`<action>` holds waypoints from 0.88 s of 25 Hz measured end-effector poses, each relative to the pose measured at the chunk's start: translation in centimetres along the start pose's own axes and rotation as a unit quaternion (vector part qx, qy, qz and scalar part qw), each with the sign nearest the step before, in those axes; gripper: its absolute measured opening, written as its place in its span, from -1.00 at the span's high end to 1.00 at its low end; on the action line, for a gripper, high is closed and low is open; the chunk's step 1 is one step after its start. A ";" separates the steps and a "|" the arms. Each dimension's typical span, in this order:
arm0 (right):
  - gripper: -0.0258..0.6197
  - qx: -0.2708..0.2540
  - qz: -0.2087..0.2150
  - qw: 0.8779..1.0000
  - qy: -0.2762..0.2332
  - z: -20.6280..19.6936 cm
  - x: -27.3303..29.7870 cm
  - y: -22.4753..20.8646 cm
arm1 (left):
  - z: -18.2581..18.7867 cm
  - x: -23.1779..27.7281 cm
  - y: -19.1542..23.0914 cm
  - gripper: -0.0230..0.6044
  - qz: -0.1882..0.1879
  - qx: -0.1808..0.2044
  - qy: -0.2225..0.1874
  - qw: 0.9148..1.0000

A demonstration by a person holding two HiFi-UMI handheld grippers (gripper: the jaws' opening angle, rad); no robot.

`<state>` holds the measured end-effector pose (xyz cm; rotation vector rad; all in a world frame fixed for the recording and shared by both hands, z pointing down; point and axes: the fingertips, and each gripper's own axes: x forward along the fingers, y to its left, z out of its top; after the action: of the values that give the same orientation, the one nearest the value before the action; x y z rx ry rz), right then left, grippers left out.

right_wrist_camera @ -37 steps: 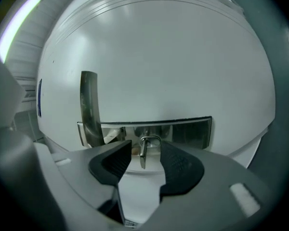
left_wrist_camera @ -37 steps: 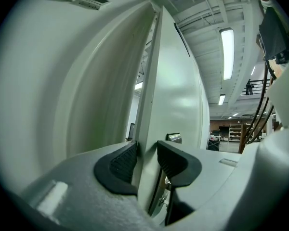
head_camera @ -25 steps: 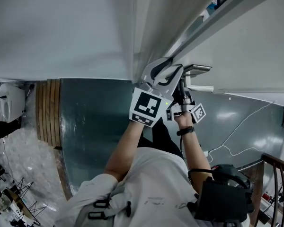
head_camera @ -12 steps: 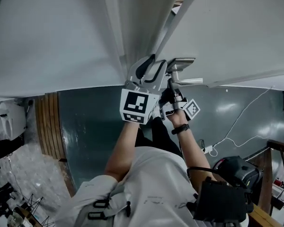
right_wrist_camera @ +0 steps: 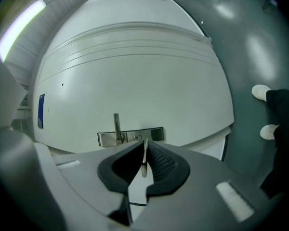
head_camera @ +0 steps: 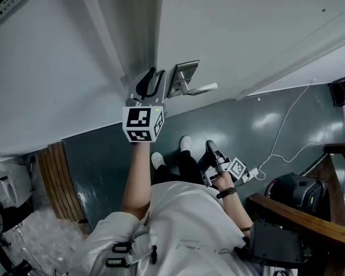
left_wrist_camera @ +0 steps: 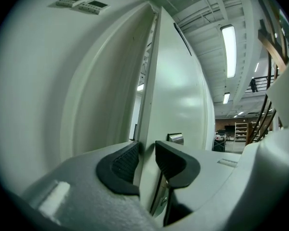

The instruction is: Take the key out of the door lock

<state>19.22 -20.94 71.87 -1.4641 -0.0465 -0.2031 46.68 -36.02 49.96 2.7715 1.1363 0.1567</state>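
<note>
Pulled back from the lock plate [right_wrist_camera: 130, 136] since a second ago, the right gripper [right_wrist_camera: 144, 150] is now down by the person's side. Its jaws are pinched together on the key [right_wrist_camera: 144, 160], which stands upright between them, clear of the door [head_camera: 236, 27]. Up at the door's edge, the left gripper [left_wrist_camera: 146, 154] straddles it, jaws closing against both faces.

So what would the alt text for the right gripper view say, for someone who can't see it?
The right gripper, seen from behind its black ribbed jaws, is shut on a thin silver metal key held edge-on. Beyond it is a white door with a steel lock plate and lever handle.
</note>
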 end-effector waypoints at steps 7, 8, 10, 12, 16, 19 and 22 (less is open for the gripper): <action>0.84 -0.172 -0.010 0.985 0.027 2.1 -0.5 6.8 | 0.1 -3.7 -1.6 0.65 0.013 -0.006 0.001 1.000; 0.84 -0.209 0.000 0.977 0.041 1.8 0.3 8.6 | 0.3 -4.4 -2.1 0.65 0.015 -0.006 0.001 1.000; 0.84 -0.284 0.036 0.956 0.068 0.8 1.7 12.6 | 0.8 -5.9 -3.6 0.65 0.017 0.003 -0.001 1.000; 0.84 -0.350 0.079 0.929 0.089 -0.6 2.3 16.5 | 1.0 -7.9 -5.8 0.72 0.018 0.011 0.000 1.000; 0.84 -0.475 0.092 0.870 0.098 -2.8 -0.8 20.0 | -0.2 -13.9 -11.8 0.92 0.035 0.010 0.014 0.999; 0.84 -0.575 0.102 0.808 0.082 -3.5 -3.6 22.0 | -1.2 -18.3 -16.8 0.92 0.046 0.024 0.021 0.998; 0.84 -0.610 0.112 0.782 0.065 -5.3 -5.2 24.1 | -1.3 -21.2 -18.8 0.93 0.061 0.033 0.027 0.997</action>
<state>17.59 -23.39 46.86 -2.7340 0.4591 -0.1309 18.52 -37.62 47.14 2.9131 1.0006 0.2115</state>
